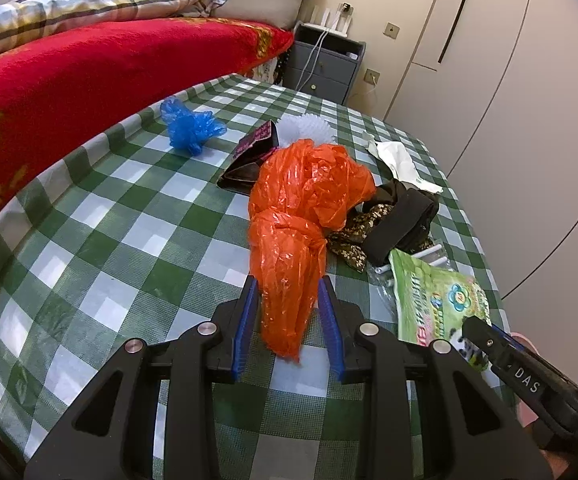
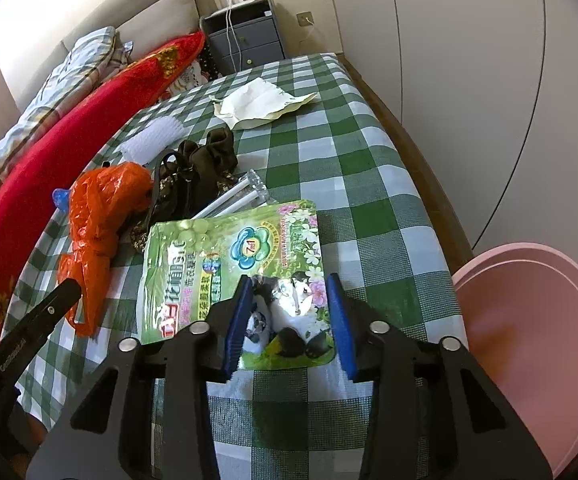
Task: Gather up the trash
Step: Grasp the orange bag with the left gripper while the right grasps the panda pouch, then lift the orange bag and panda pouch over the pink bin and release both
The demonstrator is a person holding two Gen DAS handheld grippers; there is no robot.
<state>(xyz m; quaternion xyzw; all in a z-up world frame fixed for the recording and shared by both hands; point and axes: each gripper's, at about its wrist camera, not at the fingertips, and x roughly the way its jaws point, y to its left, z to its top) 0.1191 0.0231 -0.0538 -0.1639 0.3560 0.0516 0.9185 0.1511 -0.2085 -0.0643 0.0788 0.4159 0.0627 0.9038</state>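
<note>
Straddling the tail of an orange plastic bag, the left hand-held gripper stands narrowly parted, its blue pads beside the crumpled film — whether they pinch it cannot be told. The right hand-held gripper, set about as narrow, brackets the near end of a green packet lying flat on the checked bench; its pads stand apart from the packet. A blue plastic bag, a white paper wrapper and dark cloth lie farther back — a pink bin sits beside the bench's right edge.
</note>
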